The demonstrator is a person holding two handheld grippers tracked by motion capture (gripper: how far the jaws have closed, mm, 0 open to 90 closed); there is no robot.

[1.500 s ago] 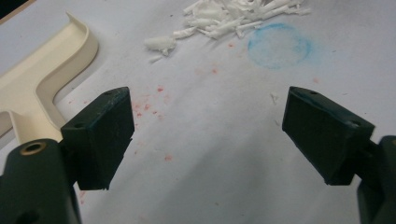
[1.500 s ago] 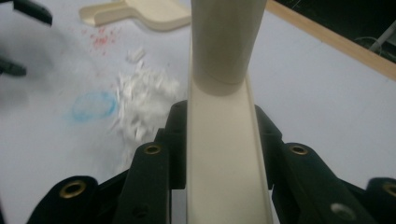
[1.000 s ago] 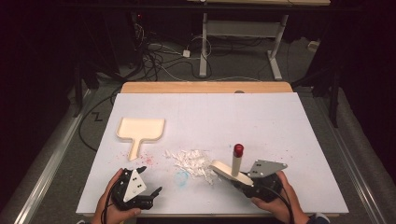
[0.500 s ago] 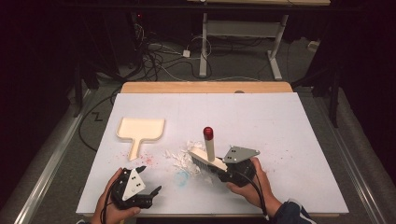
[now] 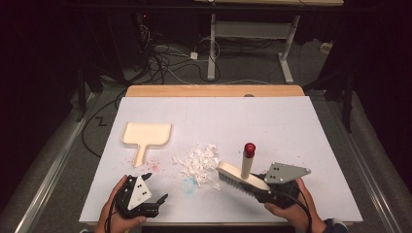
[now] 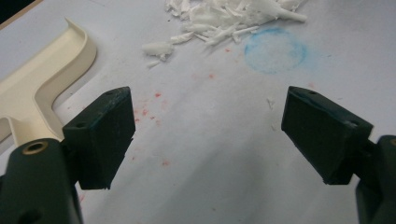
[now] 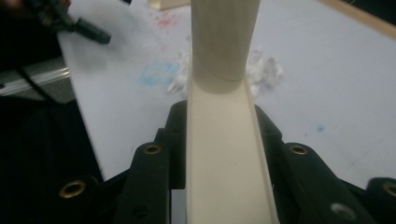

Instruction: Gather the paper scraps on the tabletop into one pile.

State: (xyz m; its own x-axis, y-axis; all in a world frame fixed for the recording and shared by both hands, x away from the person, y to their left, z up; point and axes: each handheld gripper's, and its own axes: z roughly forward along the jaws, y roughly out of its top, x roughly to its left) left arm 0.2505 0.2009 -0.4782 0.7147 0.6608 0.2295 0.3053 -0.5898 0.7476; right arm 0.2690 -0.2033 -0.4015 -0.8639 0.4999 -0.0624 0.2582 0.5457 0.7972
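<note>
since the earlier frame the brush (image 5: 241,176) has travelled left along the near part of the counter (image 5: 291,126), carried by the right gripper (image 5: 262,191), and now has its bristled end touching the right edge of the heap of white shreds (image 5: 198,162). the brush sits tilted, bristles (image 5: 228,178) low toward the heap and its red-capped handle (image 5: 248,160) rising upright, a pose that suits pushing the scraps leftward. in the right gripper view the right gripper's jaws are pressed against both sides of the cream brush back (image 7: 224,154), pinching it firmly so the head can be steered like a blade; the person's right hand (image 5: 296,211) wraps the tool from below. the shreds lie in a loose mound near the middle of the counter, just beyond a faint blue ring (image 5: 187,183) and some red flecks. farther left and a little farther away rests the cream dustpan (image 5: 145,136), flat on the counter, its handle pointing toward the near edge, apparently waiting as the place for the sweepings. the left gripper (image 5: 154,198) stays low at the near left, held in the left hand (image 5: 114,216); the left gripper view shows its jaws spread wide with nothing between them, aimed between the dustpan handle (image 6: 28,98) and the shreds (image 6: 224,18), seemingly ready to take the pan.
</note>
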